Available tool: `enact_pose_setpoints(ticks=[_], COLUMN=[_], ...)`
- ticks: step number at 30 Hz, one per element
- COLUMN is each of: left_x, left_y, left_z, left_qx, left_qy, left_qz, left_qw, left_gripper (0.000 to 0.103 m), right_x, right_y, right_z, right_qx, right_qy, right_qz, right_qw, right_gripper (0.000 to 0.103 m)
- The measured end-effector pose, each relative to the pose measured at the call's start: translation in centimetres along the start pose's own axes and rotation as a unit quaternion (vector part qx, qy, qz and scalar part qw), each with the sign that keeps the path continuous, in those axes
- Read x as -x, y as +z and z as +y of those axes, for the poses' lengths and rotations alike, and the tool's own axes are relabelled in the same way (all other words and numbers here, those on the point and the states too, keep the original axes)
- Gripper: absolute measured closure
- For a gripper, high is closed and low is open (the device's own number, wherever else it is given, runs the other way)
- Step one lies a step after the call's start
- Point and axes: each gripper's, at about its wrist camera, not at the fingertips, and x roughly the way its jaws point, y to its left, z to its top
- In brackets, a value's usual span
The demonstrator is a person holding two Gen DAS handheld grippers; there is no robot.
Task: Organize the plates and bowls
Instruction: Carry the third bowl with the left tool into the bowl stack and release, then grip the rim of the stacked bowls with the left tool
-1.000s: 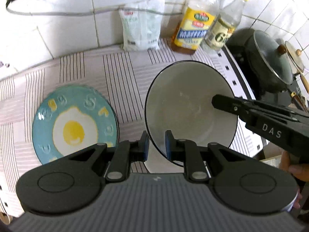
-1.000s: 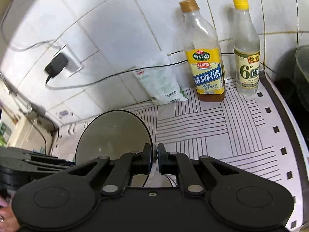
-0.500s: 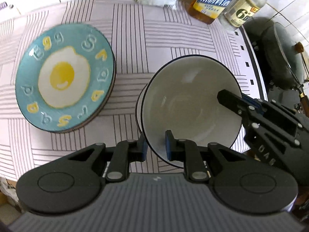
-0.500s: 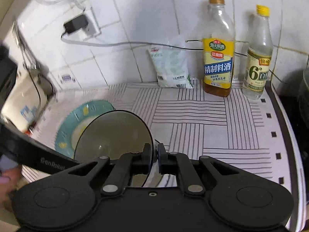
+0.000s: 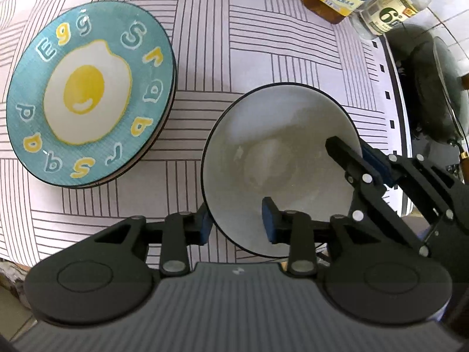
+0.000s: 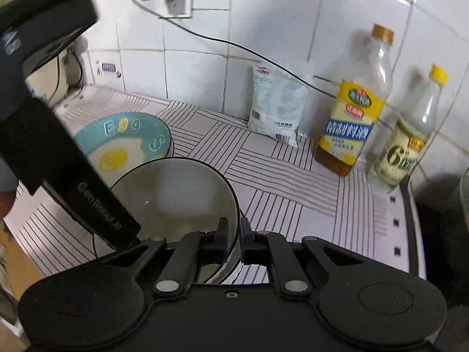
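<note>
fingers (image 5: 205,224) of the left gripper (image 5: 237,224) sit nearest in the left wrist view, one outside and one inside the near rim of the white bowl (image 5: 278,158). they have just been opening, and now stand spread with a gap between each pad and the rim, so the wall lies between them but is not pressed. the bowl, white inside with a thin dark edge, sits low over the striped bench (image 5: 263,44) cloth; i cannot tell whether its base touches the cloth or what lies under it.

on the bowl's far right edge the right gripper (image 5: 356,154) pinches the rim, one finger inside and the blue-padded one outside. in the right wrist view the same gripper (image 6: 233,237) shows its fingers (image 6: 221,239) drawn close together on the bowl (image 6: 176,199) rim, with the dark body of the left gripper crossing at the left.

beyond the bowl, to its left and apart from it, the teal egg plate (image 5: 88,94) rests on top of another plate on the bench. at the back, against the tiled wall, stand a white packet (image 6: 275,105), a yellow-labelled bottle (image 6: 351,117) and a clear bottle with a yellow cap (image 6: 410,140). a dark lidded pan (image 5: 436,88) sits off the bench's right end.
</note>
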Motion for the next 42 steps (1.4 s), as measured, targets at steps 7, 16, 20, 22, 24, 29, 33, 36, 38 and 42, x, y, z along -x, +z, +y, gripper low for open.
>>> enact_pose_setpoints(ticks=[7,16,20,22,24,29,33,36,38,42], left_x=[-0.3,1.9,3.9,5.0,6.1,8.1,8.8,8.9,8.9,8.9], left_y=[0.0,-1.3,-2.6,-3.4,-4.4,-6.9,-9.3,-10.9,-11.9,-13.9], left_z=[0.0,0.2,0.0,-0.1,-0.3,-0.9,-1.4,-1.7,-1.9,-1.7], left_qx=[0.007,0.013,0.011,0.012,0.01,-0.002,-0.012,-0.019,-0.02,-0.022], left_qy=[-0.002,-0.017,-0.027,-0.035,-0.04,-0.043,-0.046,-0.042,-0.039,-0.044], left_qz=[-0.003,-0.046,-0.08,-0.099,-0.117,-0.157,-0.179,-0.186,-0.187,-0.198], left_qw=[1.0,0.9987,0.9963,0.9945,0.9922,0.9867,0.9826,0.9815,0.9813,0.979], left_gripper=[0.068,0.059,0.057,0.057,0.056,0.054,0.054,0.053,0.053,0.051], right_x=[-0.2,2.8,5.3,6.3,7.3,9.3,10.5,11.0,11.1,11.1], right_y=[-0.3,-0.4,-1.5,-2.1,-2.8,-4.3,-5.5,-6.3,-6.7,-7.8], right_z=[2.2,0.0,-1.3,-1.7,-2.1,-2.5,-2.7,-2.7,-2.9,-2.6], right_qx=[0.091,0.006,-0.043,-0.056,-0.063,-0.058,-0.056,-0.067,-0.083,-0.076], right_qy=[-0.056,-0.007,0.037,0.05,0.057,0.064,0.075,0.086,0.101,0.101], right_qz=[-0.008,-0.027,-0.049,-0.06,-0.067,-0.08,-0.088,-0.083,-0.082,-0.084], right_qw=[0.994,1.0,0.997,0.995,0.994,0.993,0.992,0.99,0.988,0.988], right_gripper=[0.09,0.076,0.073,0.072,0.071,0.066,0.06,0.056,0.055,0.051])
